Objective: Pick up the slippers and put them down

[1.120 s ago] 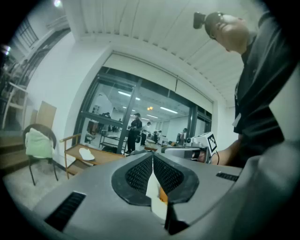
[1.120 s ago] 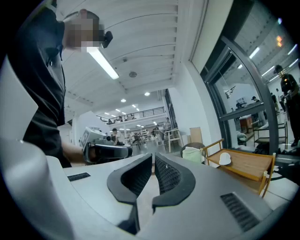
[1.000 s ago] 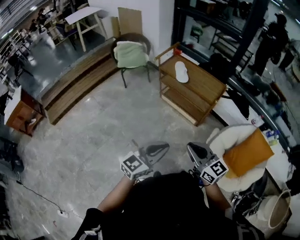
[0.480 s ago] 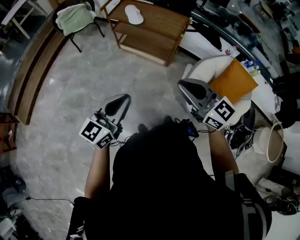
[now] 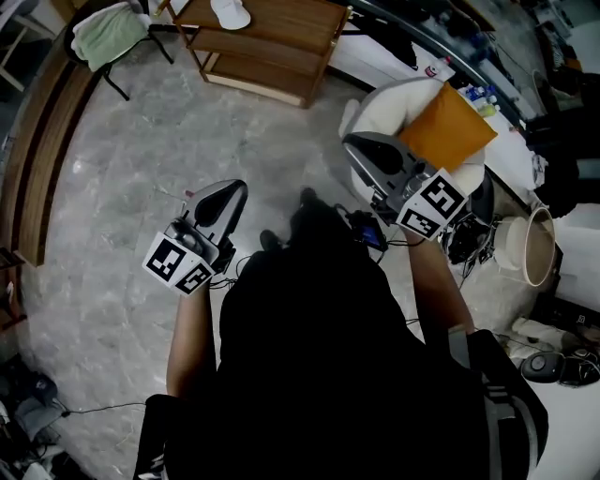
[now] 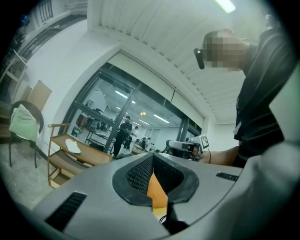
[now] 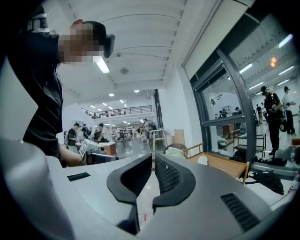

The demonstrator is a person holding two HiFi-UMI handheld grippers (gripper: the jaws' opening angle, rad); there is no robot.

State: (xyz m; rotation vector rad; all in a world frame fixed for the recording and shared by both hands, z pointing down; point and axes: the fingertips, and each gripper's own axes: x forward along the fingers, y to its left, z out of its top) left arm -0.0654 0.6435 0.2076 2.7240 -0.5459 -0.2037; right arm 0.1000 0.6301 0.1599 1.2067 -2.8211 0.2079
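Status: task not started, as far as the views show. Your left gripper (image 5: 228, 195) has its jaws together at the tips, with nothing gripped; the orange visible through the gap at the pad bases looks like background, not a held item. Your right gripper (image 5: 361, 155) is likewise closed and empty, its pads meeting with only floor visible behind them. Both are held level in front of your torso, over bare marble floor and well apart from the target. Only one white slipper (image 5: 230, 11) is visible. It lies flat on the top tier of the wooden shelf rack (image 5: 281, 42) at the far side of the room, and neither gripper is touching it. No second slipper shows in any view; it may be out of frame. Remaining, by my judgement: approach the rack, open a gripper, take the slipper, lift it, then set it down. Containers: the rack's top tier holds that slipper alone, and the lower tiers look bare where they can be seen. The pale basket (image 5: 514, 253) to your right has an interior too small to read. The white armchair (image 5: 394, 98) holds an orange cushion (image 5: 448, 127), and the chair (image 5: 108, 33) beside the rack carries a green cushion.
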